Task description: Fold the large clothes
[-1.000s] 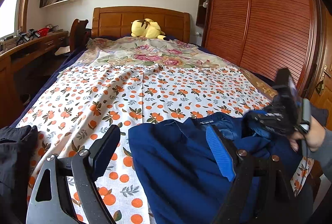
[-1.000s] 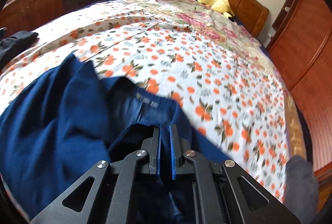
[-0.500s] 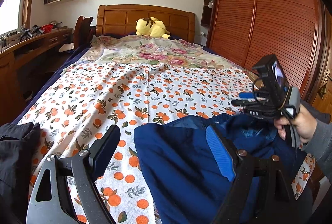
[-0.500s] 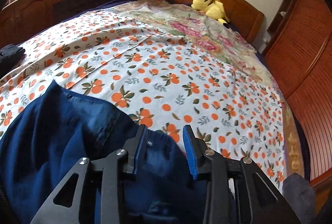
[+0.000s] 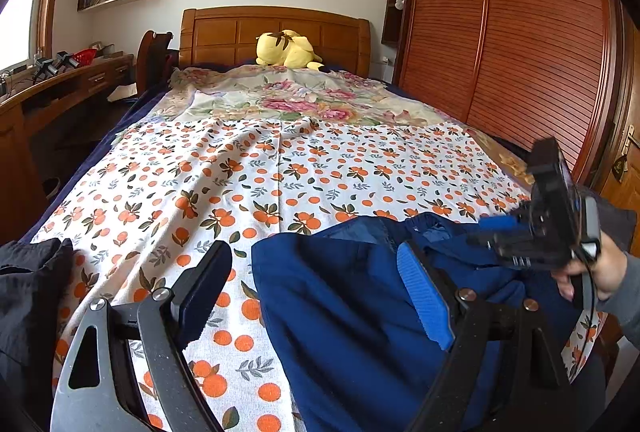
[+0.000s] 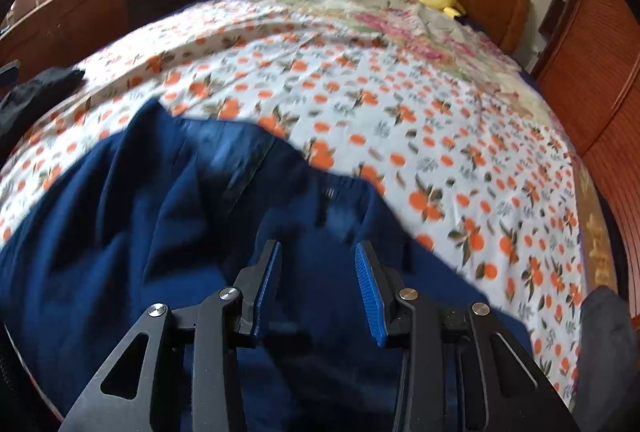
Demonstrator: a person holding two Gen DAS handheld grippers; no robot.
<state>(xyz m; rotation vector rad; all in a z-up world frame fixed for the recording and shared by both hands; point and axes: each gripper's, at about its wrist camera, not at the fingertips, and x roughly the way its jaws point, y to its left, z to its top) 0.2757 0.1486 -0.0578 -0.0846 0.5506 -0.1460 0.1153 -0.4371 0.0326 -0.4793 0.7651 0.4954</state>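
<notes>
Both tongs are standing open: left gripper gaping wide and empty, right gripper having just been opening, gripping nothing. Beyond, toward twelve o'clock, the blue garment is lying rumpled on the bedspread; folding is looking barely begun.

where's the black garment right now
In the left wrist view the black garment lies at the bed's near left edge, left of the blue garment. In the right wrist view it shows at far left.

Blue garment on orange-print bedsheet
</notes>
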